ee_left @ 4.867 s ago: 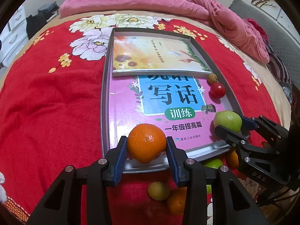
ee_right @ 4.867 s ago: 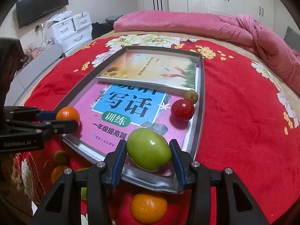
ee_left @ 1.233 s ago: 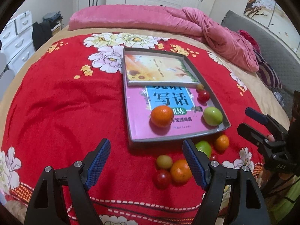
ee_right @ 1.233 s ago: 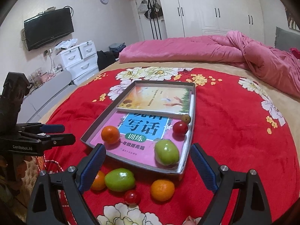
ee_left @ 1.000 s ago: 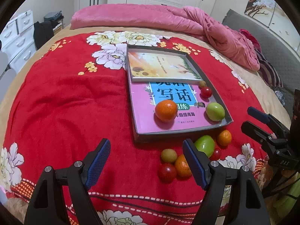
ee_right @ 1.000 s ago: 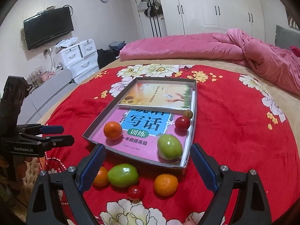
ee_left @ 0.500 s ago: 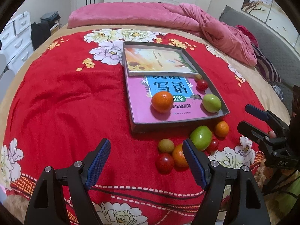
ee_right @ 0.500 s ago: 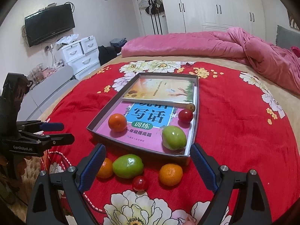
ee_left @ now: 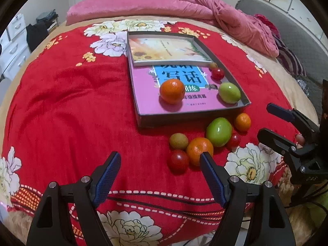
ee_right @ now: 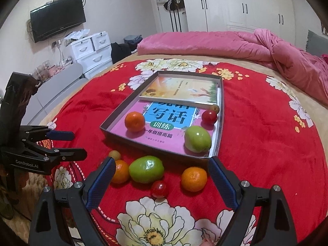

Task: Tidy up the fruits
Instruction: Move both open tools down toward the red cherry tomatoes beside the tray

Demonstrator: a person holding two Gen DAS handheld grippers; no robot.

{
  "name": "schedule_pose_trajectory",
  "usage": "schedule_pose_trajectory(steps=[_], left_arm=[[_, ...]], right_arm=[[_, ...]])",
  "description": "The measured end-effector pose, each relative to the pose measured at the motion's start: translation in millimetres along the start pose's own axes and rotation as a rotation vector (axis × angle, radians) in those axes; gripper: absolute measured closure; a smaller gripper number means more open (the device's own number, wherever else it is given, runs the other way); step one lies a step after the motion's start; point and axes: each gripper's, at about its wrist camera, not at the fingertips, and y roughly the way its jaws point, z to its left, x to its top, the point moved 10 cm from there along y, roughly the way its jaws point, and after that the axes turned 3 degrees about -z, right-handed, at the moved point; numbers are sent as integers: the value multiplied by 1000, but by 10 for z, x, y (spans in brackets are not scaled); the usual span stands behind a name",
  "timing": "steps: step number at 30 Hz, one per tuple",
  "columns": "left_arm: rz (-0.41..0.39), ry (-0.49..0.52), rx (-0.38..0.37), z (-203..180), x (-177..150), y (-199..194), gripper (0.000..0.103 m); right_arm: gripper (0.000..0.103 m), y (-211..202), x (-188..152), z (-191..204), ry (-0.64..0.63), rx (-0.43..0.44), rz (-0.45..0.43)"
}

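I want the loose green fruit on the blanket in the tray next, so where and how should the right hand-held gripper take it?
Grip the green fruit across its narrower middle, coming from above and the near side. It lies with its long axis sideways; an orange touches its left end and a cherry tomato sits close at front right. The right hand-held gripper stands open.

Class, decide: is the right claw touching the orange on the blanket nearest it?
Apart. In the right wrist view the open right claw frames the orange, with red blanket visible beside it.
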Motion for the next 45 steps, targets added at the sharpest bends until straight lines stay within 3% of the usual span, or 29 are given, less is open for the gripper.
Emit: schedule_pose_trajectory(steps=[19, 26, 29, 38, 45], left_arm=[[55, 33, -19, -77, -162, 130, 23], [80, 70, -23, -131, -236, 256, 43], [82, 87, -36, -172, -240, 284, 46], [85, 111, -65, -221, -231, 378, 58], [80, 115, -82, -219, -187, 432, 60]], right_arm=[[12, 104, -226, 99, -20, 8, 88], [12, 186, -342, 97, -33, -7, 136], [12, 231, -393, 78, -43, -21, 159], [40, 376, -560, 74, -85, -37, 223], [53, 449, -578, 85, -94, -25, 230]])
